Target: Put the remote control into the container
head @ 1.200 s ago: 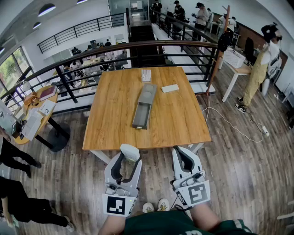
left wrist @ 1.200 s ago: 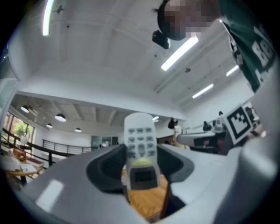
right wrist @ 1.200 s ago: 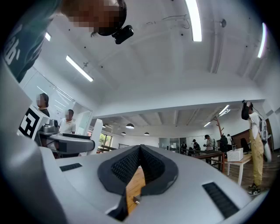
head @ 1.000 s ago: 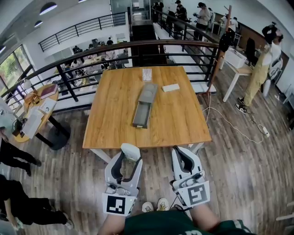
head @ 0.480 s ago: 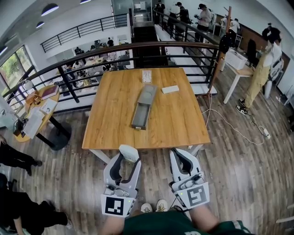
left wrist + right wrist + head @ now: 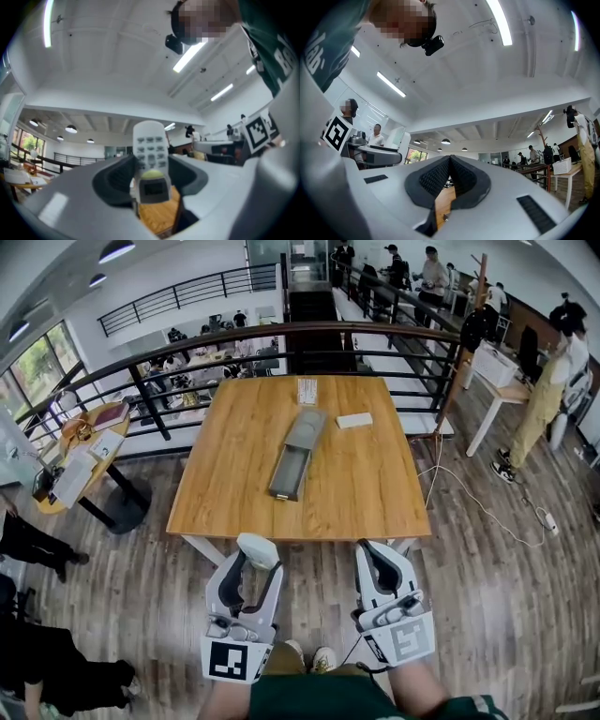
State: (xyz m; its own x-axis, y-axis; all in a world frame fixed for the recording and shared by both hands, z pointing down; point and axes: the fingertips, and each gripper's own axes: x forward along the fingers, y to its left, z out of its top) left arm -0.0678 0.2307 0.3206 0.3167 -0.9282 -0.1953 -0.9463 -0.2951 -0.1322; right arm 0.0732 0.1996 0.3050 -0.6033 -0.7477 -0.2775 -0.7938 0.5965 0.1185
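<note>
One remote control (image 6: 150, 151) sits clamped in the left claw (image 6: 150, 174); the right claw (image 6: 450, 174) is clenched empty.

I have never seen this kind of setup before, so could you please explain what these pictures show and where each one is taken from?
There is no robot: a person holds a two-jaw gripper in each hand. The wide picture comes from a head camera looking down; the other two come from cameras riding on the grippers, looking along their jaws. Ahead stands a wooden table with a long grey container, a white block and a white card. The left gripper clamps a white remote control; the right gripper is shut and empty.
</note>
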